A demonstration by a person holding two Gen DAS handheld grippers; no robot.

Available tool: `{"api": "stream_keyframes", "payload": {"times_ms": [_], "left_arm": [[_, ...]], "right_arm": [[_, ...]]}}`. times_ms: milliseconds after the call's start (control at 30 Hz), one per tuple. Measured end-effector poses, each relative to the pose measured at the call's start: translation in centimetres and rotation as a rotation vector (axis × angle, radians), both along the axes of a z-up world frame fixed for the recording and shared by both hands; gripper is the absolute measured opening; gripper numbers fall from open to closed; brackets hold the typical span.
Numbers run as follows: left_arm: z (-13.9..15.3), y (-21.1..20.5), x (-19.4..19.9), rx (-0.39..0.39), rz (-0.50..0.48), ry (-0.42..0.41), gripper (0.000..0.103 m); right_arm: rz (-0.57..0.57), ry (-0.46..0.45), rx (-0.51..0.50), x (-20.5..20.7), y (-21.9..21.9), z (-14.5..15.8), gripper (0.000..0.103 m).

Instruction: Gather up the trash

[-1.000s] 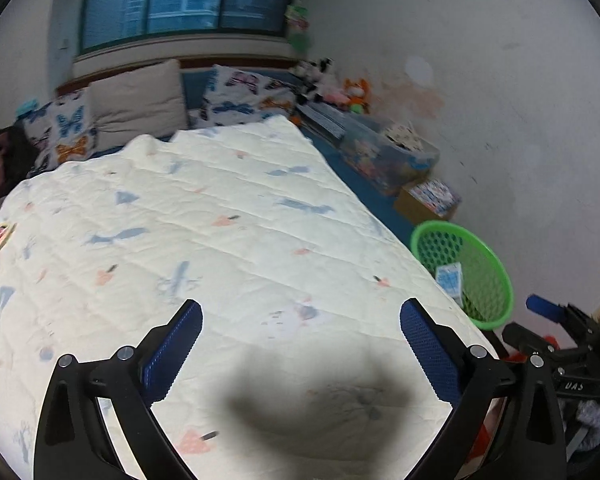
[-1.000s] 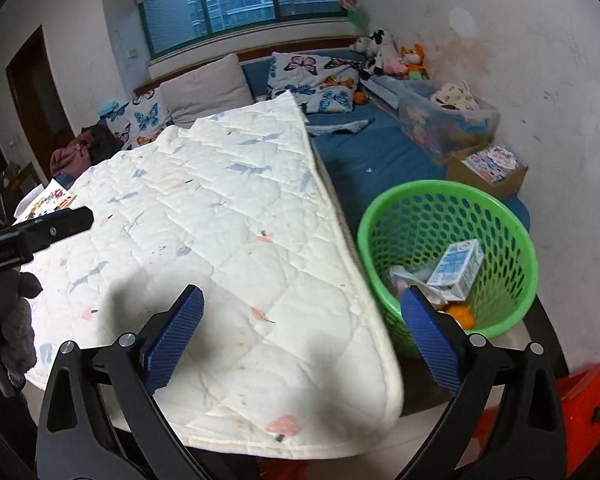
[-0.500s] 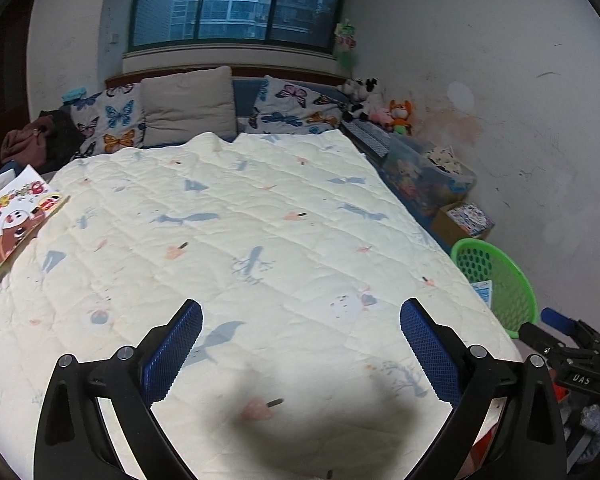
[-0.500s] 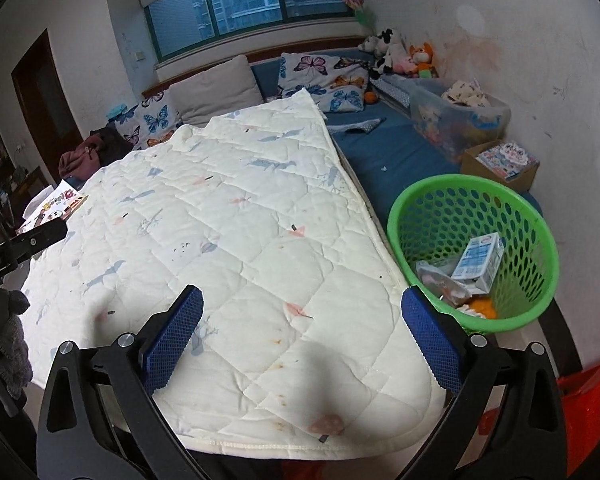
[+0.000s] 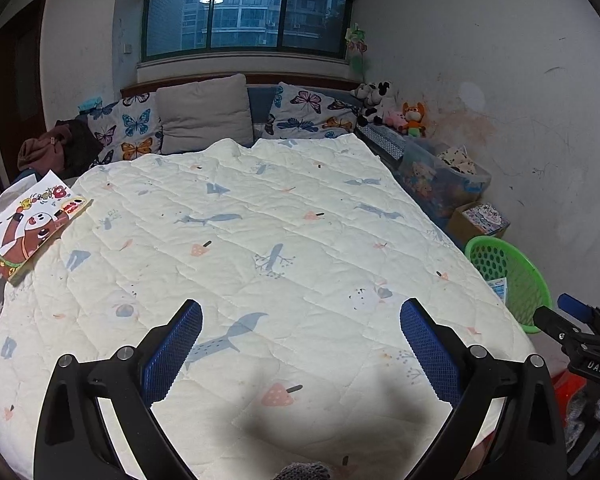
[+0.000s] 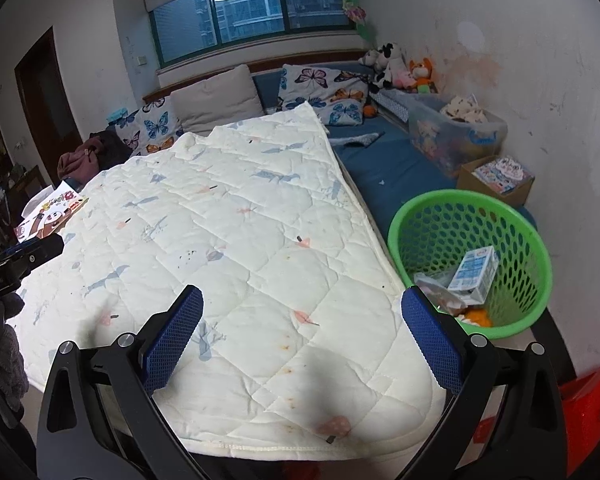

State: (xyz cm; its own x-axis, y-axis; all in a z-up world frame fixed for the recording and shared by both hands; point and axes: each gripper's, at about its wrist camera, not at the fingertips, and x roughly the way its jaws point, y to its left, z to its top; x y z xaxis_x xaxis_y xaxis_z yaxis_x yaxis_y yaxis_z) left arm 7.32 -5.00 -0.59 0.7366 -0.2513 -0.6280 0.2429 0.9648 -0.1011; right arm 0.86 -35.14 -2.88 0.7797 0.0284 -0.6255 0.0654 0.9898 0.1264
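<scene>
Both grippers have swung up off the quilt (image 5: 284,240), left (image 5: 300,344) and right (image 6: 302,330) spread and empty, trash lying in the basket (image 6: 536,240) at two o'clock; collecting looks finished, pending a last scan.

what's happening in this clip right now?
A person holds both grippers open over a quilted bed cover, and neither holds anything. The left gripper points across the bed; the right gripper sits near the bed's corner beside a green basket. The basket already holds a small carton and other scraps. No loose trash shows on the cover; a picture book lies at its far left edge.
</scene>
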Motion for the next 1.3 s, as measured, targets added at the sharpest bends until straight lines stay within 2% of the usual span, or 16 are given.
{"api": "stream_keyframes", "payload": {"times_ms": [633,1300], "left_arm": [[0.2,-1.0,-1.1,0.064,0.034,-0.031,0.096],[0.8,-1.3,-1.3,0.079,0.052,-0.045,0.096]], "right_arm": [[0.005,-0.005,0.004,-0.3,0.3,0.2,0.099],[0.015,-0.009,0.007,0.0,0.8,0.3,0.099]]}}
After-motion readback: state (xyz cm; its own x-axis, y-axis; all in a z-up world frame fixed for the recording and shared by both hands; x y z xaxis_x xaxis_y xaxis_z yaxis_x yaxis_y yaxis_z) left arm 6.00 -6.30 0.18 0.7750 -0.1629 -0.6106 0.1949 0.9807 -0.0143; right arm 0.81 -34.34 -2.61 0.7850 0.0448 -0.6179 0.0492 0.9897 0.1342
